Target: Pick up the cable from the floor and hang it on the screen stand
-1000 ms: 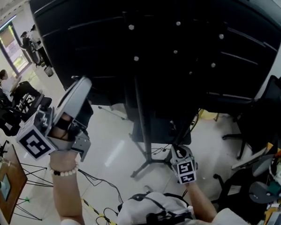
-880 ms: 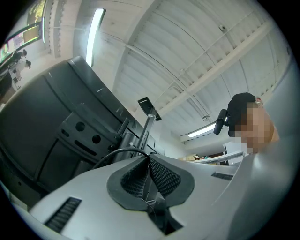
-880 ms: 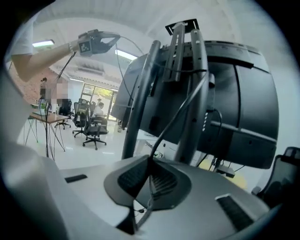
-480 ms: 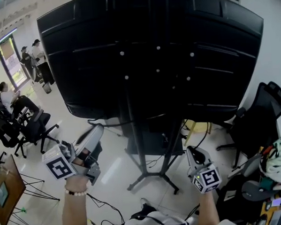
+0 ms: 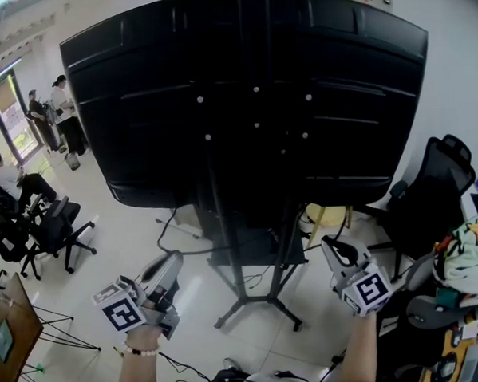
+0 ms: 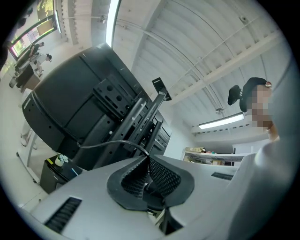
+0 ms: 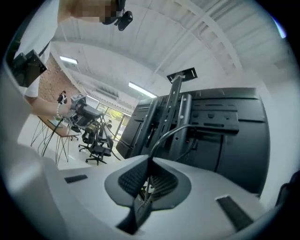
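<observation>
left gripper [image 6: 146, 157] and right gripper [image 7: 151, 160] both clamped on the cable [image 6: 105, 143], cable leading to the screen stand [image 5: 234, 218]

Screen stand [image 5: 236, 250] ahead, open floor [image 5: 128, 241] left, chair [image 5: 427, 204] seemingly crowding right

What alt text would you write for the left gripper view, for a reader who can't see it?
The left gripper is shut on a thin dark cable, which arcs away toward the back of a large black screen mounted on its stand. A white ceiling fills the background.
</observation>
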Tool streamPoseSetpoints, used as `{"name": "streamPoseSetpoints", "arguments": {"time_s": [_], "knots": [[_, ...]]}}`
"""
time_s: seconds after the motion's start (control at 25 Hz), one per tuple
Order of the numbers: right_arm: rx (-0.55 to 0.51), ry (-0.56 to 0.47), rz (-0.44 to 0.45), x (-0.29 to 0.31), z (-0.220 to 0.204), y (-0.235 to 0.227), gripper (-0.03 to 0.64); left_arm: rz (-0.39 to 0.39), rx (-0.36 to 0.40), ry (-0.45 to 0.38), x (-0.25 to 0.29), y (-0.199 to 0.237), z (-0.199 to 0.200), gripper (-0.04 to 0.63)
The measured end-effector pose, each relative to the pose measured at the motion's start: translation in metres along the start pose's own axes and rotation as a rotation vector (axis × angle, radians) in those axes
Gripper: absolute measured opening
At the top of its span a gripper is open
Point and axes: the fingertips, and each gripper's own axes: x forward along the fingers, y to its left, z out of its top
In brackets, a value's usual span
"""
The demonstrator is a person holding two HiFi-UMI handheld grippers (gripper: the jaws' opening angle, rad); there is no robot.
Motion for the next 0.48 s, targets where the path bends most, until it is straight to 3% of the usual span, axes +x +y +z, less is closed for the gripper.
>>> {"name": "streamPoseSetpoints", "arguments": {"time_s": [0.08,0.16,0.28,0.4,0.48], "knots": [[-0.041,0.011,-0.031,0.006,0.008,-0.007,0.018,0.001,-0.003,-0.035,-0.017,0.004,0.013,0.015],[-0.098,0.019,-0.088,0.016,0.021,-0.013,0.019,0.002,0.047,-0.05,-0.033,0.006,0.04,0.015],[-0.301,0.033,-0.21,0.04,0.062,-0.014,0.02,0.037,0.148,-0.042,-0.055,0.023,0.085,0.015],[-0.471,-0.011,-0.315,0.067,0.125,-0.01,0.02,0.06,0.166,0.013,-0.075,0.046,0.088,0.015],[-0.497,-0.053,-0.369,0.081,0.166,-0.019,0.021,0.041,0.152,0.062,-0.079,0.056,0.073,0.015]]}}
